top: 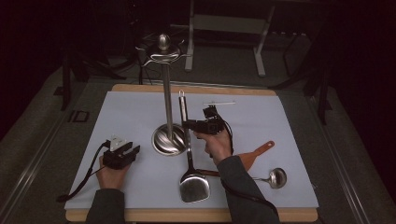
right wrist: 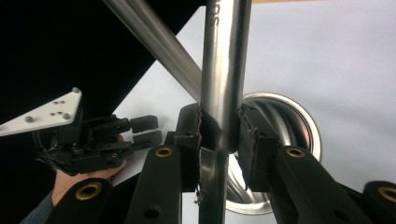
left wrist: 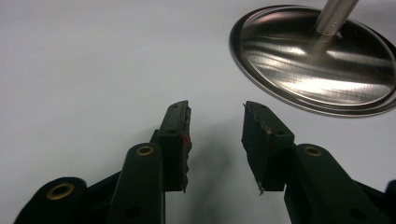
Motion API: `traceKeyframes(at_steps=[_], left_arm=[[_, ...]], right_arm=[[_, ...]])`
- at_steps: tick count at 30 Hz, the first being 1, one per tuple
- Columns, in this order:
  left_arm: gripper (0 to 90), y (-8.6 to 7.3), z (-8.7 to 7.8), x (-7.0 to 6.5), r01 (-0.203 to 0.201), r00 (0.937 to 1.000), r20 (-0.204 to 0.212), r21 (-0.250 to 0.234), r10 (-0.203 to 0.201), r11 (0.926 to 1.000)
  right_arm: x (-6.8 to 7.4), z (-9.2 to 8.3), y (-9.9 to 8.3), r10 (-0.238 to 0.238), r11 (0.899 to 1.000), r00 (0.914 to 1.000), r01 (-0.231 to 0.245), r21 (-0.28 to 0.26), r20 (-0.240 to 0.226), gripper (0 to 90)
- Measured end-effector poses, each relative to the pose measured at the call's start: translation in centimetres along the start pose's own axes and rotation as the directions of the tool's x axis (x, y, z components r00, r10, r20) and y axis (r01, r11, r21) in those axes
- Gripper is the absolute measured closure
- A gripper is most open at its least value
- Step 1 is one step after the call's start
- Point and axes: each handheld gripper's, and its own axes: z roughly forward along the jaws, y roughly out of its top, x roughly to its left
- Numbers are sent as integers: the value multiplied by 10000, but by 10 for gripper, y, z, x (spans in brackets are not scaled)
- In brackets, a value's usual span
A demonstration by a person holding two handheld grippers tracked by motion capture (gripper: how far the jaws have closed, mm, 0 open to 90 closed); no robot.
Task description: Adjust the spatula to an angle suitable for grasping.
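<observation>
Though partly hidden, spatula handle clamped in right tool; left tool agape, empty.

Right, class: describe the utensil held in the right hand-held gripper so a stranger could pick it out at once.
Start at the tall steel stand on the white sheet. Just right of its round base lies the steel spatula, its handle clamped by the right hand-held gripper. Unlike the ladle and wooden spatula, its blade is flat, square metal.

Left tool: near left, low, jaws parted, nothing between them. Right tool: centre, raised, pointing left, jaws clamped. Both forearms enter from the near edge.
</observation>
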Motion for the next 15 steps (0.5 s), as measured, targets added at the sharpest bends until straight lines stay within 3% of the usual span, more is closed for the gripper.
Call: traceKeyframes(at_steps=[15], left_arm=[[615, 0, 0, 0, -1, 10000, -5, 12, 1, 10000]], right_arm=[[23, -22, 3, -915, 9940, 9952, 892, -637, -339, 722]])
